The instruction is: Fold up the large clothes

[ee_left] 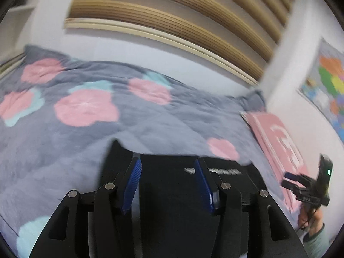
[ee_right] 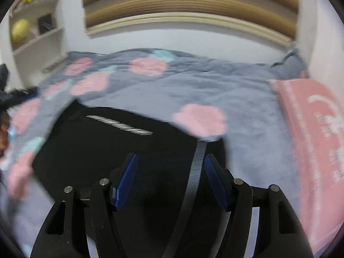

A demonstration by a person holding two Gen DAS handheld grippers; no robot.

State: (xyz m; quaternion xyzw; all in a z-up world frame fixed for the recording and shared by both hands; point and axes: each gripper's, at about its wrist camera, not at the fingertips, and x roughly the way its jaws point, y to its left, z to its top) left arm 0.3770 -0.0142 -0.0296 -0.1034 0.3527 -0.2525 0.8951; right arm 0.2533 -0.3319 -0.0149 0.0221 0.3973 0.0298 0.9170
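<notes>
A black garment (ee_left: pixel 172 193) with a white printed line lies flat on a grey bedspread (ee_left: pixel 107 133) with pink and teal flowers. My left gripper (ee_left: pixel 167 172) is open, its blue pads above the garment's far part. The garment shows in the right wrist view (ee_right: pixel 111 150) with a grey stripe along its right side. My right gripper (ee_right: pixel 171 167) is open over the garment near that stripe. The right gripper also shows in the left wrist view (ee_left: pixel 305 185), at the bed's right side. Both views are blurred.
A pink folded cloth with white lettering (ee_right: pixel 311 133) lies on the bed's right side. A wooden slatted headboard (ee_right: pixel 189 6) stands behind the bed. White shelves (ee_right: pixel 36 32) stand at the left. A colourful map (ee_left: pixel 329 81) hangs on the right wall.
</notes>
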